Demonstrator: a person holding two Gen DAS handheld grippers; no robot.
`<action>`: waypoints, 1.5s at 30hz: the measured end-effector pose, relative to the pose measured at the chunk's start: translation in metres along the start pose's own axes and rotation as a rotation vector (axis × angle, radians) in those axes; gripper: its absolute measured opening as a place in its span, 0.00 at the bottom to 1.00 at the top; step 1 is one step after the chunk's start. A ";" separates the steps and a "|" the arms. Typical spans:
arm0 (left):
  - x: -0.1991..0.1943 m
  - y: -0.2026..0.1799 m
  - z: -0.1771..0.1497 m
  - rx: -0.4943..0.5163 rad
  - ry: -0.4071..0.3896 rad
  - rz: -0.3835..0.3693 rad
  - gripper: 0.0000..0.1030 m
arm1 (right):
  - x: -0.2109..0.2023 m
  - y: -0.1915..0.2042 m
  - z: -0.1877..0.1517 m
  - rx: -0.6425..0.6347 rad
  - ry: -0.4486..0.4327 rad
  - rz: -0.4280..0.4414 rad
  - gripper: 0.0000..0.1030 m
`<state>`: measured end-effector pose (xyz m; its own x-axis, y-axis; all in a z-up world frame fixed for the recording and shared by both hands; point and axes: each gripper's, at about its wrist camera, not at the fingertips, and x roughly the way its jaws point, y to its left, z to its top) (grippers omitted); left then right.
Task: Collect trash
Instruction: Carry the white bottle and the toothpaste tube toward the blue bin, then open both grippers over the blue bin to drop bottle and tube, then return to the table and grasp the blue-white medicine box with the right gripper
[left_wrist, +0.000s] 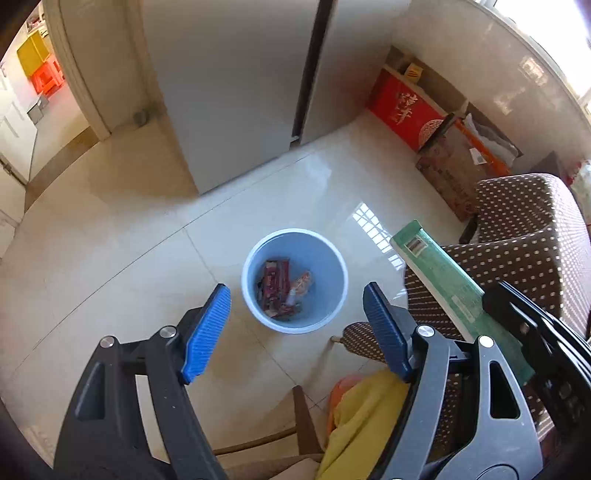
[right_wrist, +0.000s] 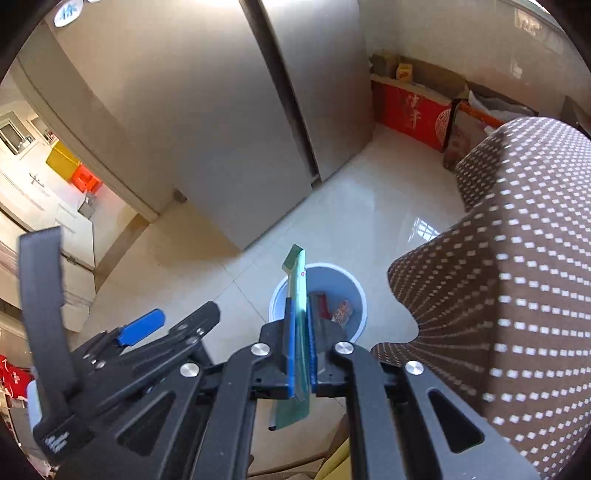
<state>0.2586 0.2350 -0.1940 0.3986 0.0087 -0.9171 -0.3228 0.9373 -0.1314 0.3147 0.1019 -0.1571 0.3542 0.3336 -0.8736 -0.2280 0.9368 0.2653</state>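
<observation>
Right gripper clamped on long green box above blue bin, left gripper wide open, empty; risk: box, released tilted, may catch the rim and fall onto floor.

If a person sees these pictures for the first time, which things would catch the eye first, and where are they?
Probably the flat green box, clamped edge-on between the blue pads of the right gripper and pointing toward the light blue bin on the tiled floor below. The bin already holds a few reddish wrappers. Next, the open left gripper frames that bin, and a brown dotted chair fills the right side.
</observation>
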 end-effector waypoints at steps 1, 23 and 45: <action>0.000 0.003 -0.001 -0.004 0.003 0.007 0.71 | 0.004 0.001 0.000 -0.001 0.007 0.000 0.06; -0.042 0.001 -0.022 -0.006 -0.078 0.037 0.71 | -0.012 -0.003 -0.016 -0.029 0.016 -0.039 0.54; -0.126 -0.180 -0.075 0.274 -0.213 -0.113 0.80 | -0.200 -0.197 -0.084 0.269 -0.344 -0.176 0.81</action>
<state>0.2019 0.0389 -0.0835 0.5977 -0.0552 -0.7998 -0.0360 0.9948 -0.0955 0.2127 -0.1587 -0.0688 0.6570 0.1403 -0.7407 0.0893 0.9611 0.2612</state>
